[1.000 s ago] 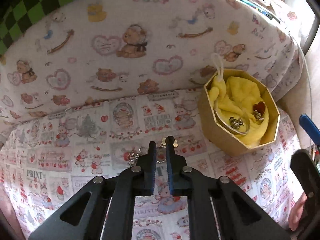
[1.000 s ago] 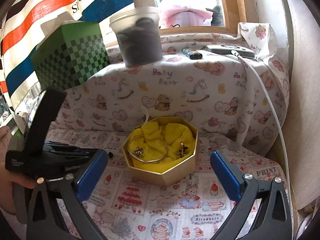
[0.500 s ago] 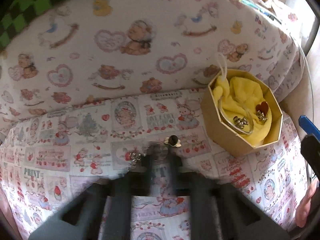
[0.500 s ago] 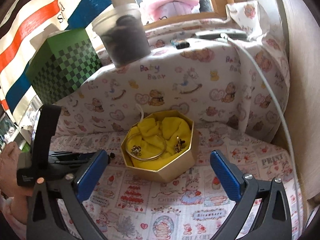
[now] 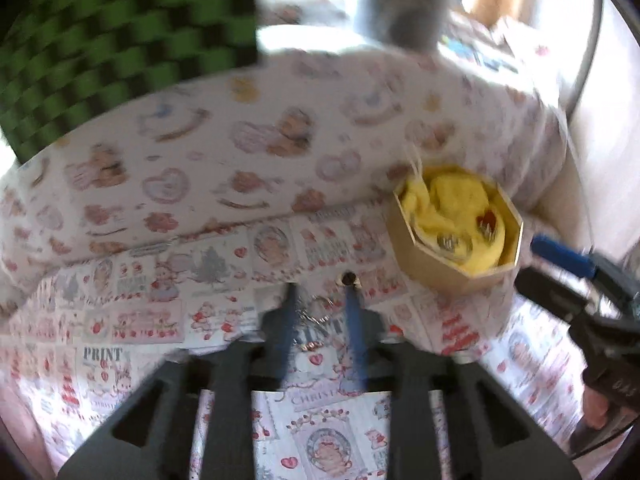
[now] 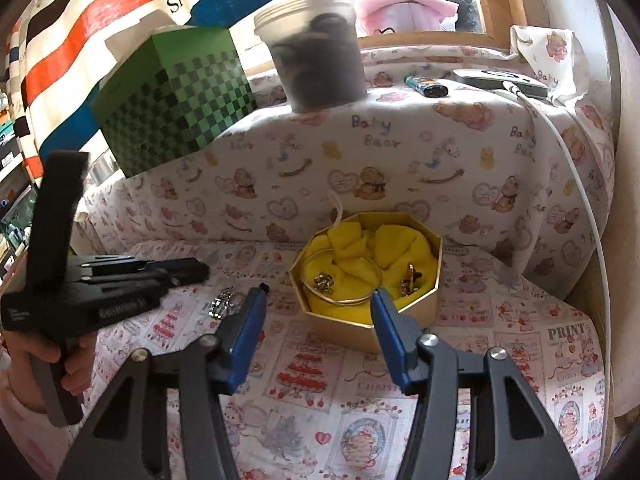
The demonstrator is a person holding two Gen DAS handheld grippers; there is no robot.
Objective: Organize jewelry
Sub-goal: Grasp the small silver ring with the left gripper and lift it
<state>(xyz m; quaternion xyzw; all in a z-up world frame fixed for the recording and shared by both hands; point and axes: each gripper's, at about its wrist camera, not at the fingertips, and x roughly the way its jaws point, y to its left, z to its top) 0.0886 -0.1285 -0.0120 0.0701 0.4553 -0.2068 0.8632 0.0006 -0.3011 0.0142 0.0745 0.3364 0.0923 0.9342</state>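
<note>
A gold octagonal box (image 6: 352,326), lined with yellow cloth, holds a gold bangle (image 6: 347,301), a silver piece (image 6: 324,281) and a gold earring (image 6: 412,280). My right gripper (image 6: 319,298) points at the box from the near side; its jaws are closing with nothing between them. My left gripper (image 5: 320,300) is blurred, and its jaws are opening over a silver chain piece (image 5: 314,318) lying on the printed cloth. A small gold stud (image 5: 349,279) lies just beyond its right fingertip. The right wrist view shows the silver piece (image 6: 222,304) near the left gripper (image 6: 192,271). The box (image 5: 424,260) stands right of the left gripper.
A padded back in bear-print fabric (image 6: 400,168) rises behind the box. On top of it stand a green checkered box (image 6: 172,96), a plastic tub (image 6: 320,64), a lighter (image 6: 426,86) and a flat device with a white cable (image 6: 500,80). A hand (image 6: 48,364) holds the left gripper.
The left jaws, shut before, now stand apart, and that gripper has lifted and drawn back from the silver piece. The right jaws have narrowed from wide open.
</note>
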